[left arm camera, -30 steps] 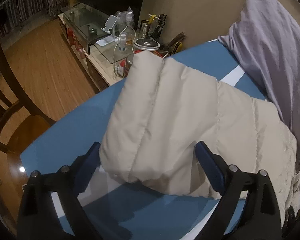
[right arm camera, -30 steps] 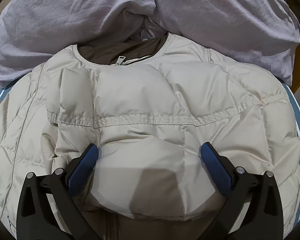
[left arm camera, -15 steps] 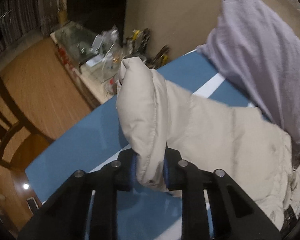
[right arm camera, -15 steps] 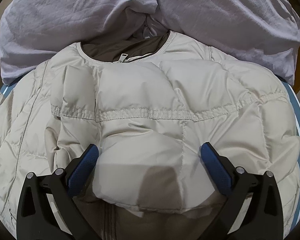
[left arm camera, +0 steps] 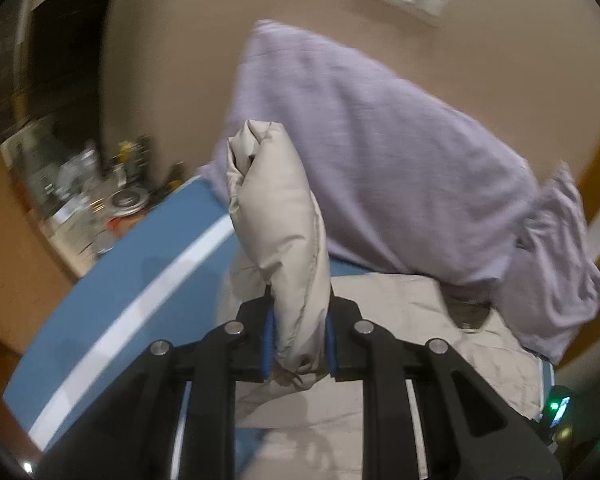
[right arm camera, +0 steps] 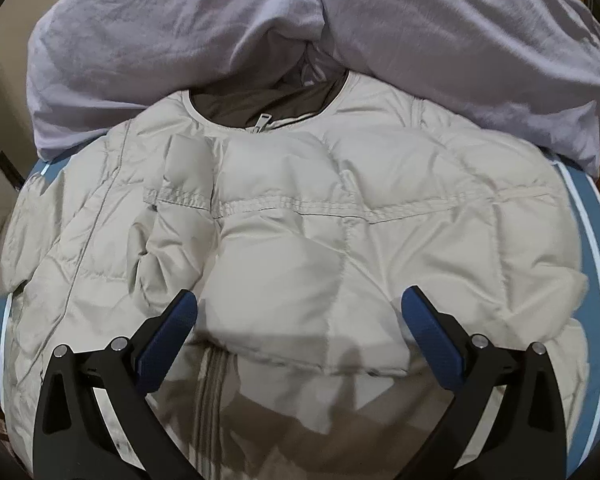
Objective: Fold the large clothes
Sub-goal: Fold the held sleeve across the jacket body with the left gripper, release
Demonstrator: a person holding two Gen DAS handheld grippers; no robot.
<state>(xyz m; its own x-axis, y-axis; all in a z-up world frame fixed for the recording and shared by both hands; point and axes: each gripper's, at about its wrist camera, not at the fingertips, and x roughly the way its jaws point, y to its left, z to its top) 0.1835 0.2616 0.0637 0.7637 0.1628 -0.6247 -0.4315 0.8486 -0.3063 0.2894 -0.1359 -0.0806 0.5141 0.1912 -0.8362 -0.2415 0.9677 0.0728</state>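
Note:
A beige puffer jacket (right arm camera: 300, 248) lies front up on the blue table (right arm camera: 596, 232), zipper and collar toward the far side. One sleeve is folded across its chest. My right gripper (right arm camera: 299, 322) is open above that folded sleeve, its blue pads to either side of it. My left gripper (left arm camera: 299, 342) is shut on the other jacket sleeve (left arm camera: 278, 216), which stands up between the blue pads, lifted off the table. The jacket body (left arm camera: 400, 312) lies below it.
A lilac garment (right arm camera: 440, 36) is heaped at the far side of the table, touching the jacket collar; it also shows in the left wrist view (left arm camera: 380, 152). A cluttered low cabinet (left arm camera: 92, 208) and wooden floor lie off the table's left edge.
My left gripper closed on the jacket sleeve and lifted it, swinging toward the jacket body. My right gripper stayed open and drew back slightly over the folded sleeve.

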